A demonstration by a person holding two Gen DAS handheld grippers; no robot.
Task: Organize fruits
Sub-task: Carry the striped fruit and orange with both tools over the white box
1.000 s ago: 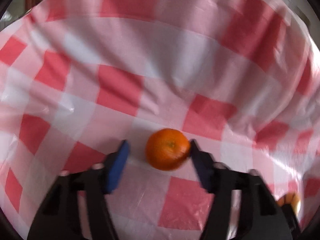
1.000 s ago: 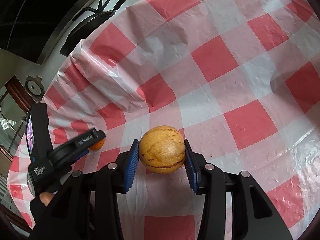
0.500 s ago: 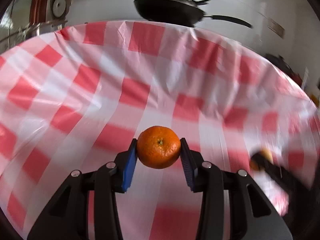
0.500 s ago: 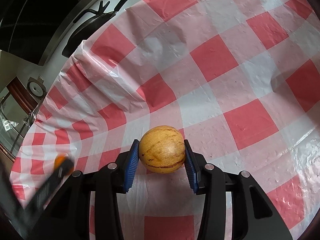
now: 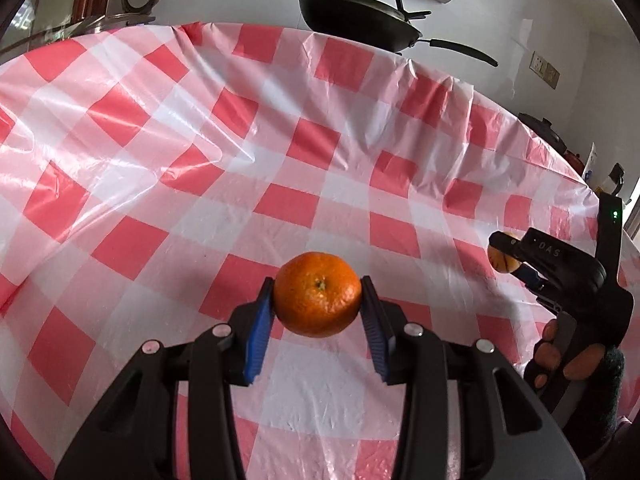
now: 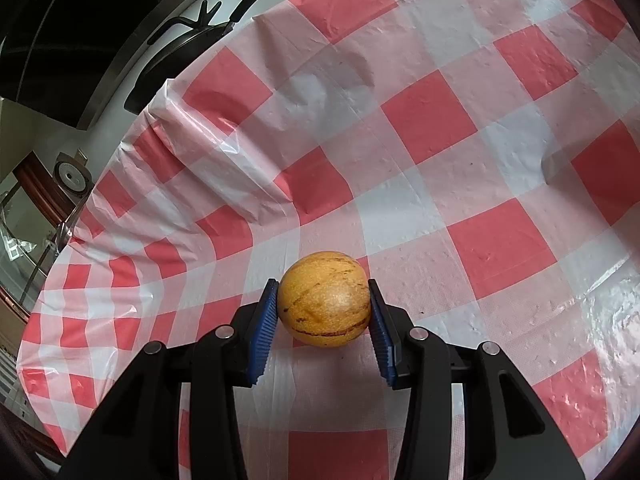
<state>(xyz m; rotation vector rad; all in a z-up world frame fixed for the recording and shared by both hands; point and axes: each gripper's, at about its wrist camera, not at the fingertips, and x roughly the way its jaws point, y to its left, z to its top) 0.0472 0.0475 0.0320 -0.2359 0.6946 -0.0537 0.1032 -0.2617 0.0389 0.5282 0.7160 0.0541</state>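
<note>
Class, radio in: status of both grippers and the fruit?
Left gripper shut on orange. Right gripper shut on yellow fruit. Tablecloth ahead bare.

Home kitchen: black wok (image 5: pixel 360 20) behind table, red-checked plastic tablecloth (image 5: pixel 280 168), range hood overhead.

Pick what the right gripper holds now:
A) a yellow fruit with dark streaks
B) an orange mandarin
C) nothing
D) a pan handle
A: the right gripper has both blue pads pressed against a yellow fruit marked with dark streaks.
</note>
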